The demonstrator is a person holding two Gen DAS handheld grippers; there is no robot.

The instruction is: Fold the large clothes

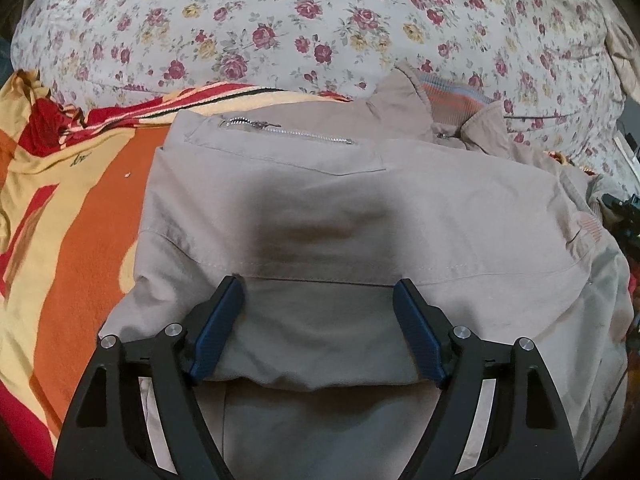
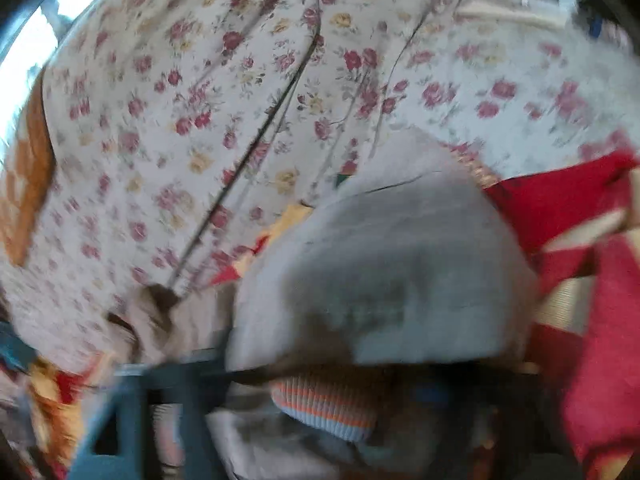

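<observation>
A beige jacket [image 1: 360, 208] with a silver chest zipper [image 1: 288, 132] and a striped ribbed collar [image 1: 452, 96] lies partly folded on the bed. My left gripper [image 1: 318, 292] is open just above it, its blue pads [image 1: 218, 332] spread over a fold of the fabric, holding nothing. The right wrist view is blurred: the jacket [image 2: 384, 264] fills the middle and a striped ribbed cuff [image 2: 324, 408] lies close to the camera. My right gripper's fingers [image 2: 132, 420] show only as a dark blur at the bottom, and I cannot tell how they stand.
An orange, red and yellow blanket [image 1: 72, 208] lies under the jacket, also red in the right wrist view [image 2: 592, 320]. A floral quilt [image 1: 280, 28] is bunched up behind. Dark clutter [image 1: 624, 208] sits at the bed's right edge.
</observation>
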